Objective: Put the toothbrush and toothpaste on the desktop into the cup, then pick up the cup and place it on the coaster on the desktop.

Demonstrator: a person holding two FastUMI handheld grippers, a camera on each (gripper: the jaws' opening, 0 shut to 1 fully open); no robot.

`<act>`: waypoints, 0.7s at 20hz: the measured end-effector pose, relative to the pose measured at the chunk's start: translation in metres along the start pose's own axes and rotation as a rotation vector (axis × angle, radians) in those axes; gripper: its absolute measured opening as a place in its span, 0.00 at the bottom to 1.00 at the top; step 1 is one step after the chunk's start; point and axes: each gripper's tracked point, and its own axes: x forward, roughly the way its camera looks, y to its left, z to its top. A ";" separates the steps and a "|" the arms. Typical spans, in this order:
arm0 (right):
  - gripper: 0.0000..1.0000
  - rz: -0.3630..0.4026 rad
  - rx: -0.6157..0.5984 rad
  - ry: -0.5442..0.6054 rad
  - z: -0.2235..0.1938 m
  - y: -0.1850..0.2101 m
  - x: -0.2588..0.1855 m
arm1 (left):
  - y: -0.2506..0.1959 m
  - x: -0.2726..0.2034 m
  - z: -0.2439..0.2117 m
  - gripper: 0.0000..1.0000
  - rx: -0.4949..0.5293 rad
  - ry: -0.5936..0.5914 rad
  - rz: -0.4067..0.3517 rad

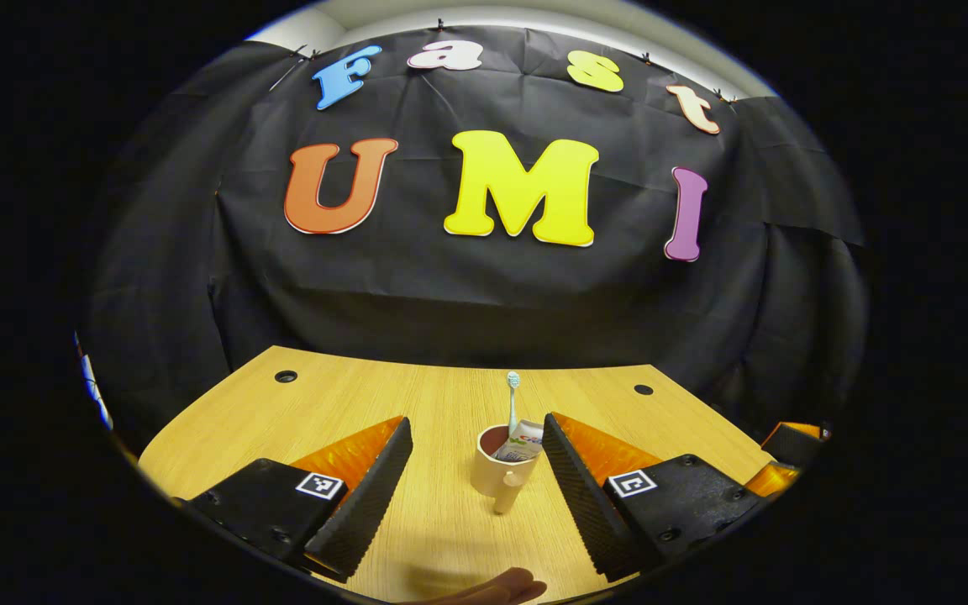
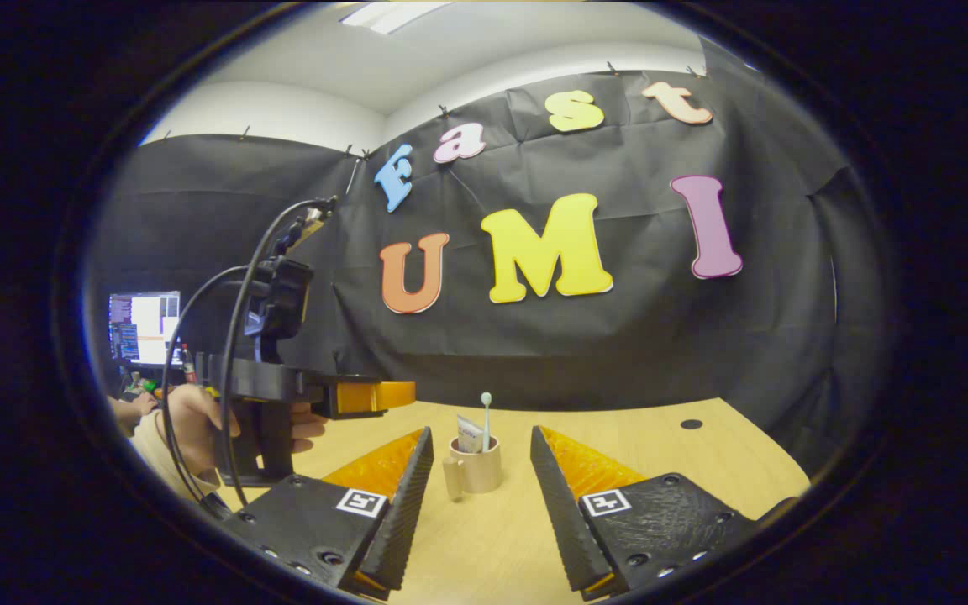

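Observation:
A beige cup (image 1: 497, 475) with a handle stands upright on the wooden desktop (image 1: 349, 403). In it stand a toothbrush (image 1: 513, 393), head up, and a toothpaste tube (image 1: 524, 443). My left gripper (image 1: 477, 424) is open, its fingers on either side of the cup and just short of it, touching nothing. In the right gripper view the cup (image 2: 476, 469), toothbrush (image 2: 486, 418) and tube (image 2: 469, 437) sit ahead of my right gripper (image 2: 481, 433), which is open and holds nothing. The left gripper (image 2: 383, 393), held by a hand (image 2: 194, 437), hovers left of the cup.
Two cable holes (image 1: 286, 376) (image 1: 643, 389) sit near the desk's far edge, with the black cloth wall behind. Part of the right gripper (image 1: 791, 449) shows at the desk's right edge. A fingertip (image 1: 492, 592) shows at the bottom. A lit monitor (image 2: 144, 328) stands far left.

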 end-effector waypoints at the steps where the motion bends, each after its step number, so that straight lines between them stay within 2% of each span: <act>1: 0.73 0.001 0.005 -0.010 0.001 -0.004 -0.005 | 0.000 0.005 0.001 0.98 0.016 0.021 0.005; 3: 0.82 -0.001 0.010 -0.022 -0.003 -0.016 -0.013 | 0.009 0.021 -0.004 0.98 0.033 0.103 0.063; 5: 0.89 -0.022 0.031 -0.030 0.003 -0.029 -0.017 | -0.001 0.033 0.005 0.98 0.025 0.121 0.041; 8: 0.91 -0.027 0.066 -0.071 0.022 -0.046 -0.026 | -0.021 0.045 -0.005 0.98 -0.011 0.232 0.013; 11: 0.92 -0.057 0.121 -0.098 0.034 -0.068 -0.035 | -0.036 0.048 -0.041 0.99 0.000 0.446 0.000; 14: 0.94 -0.094 0.134 -0.133 0.045 -0.089 -0.043 | -0.030 0.051 -0.072 0.97 -0.011 0.654 0.045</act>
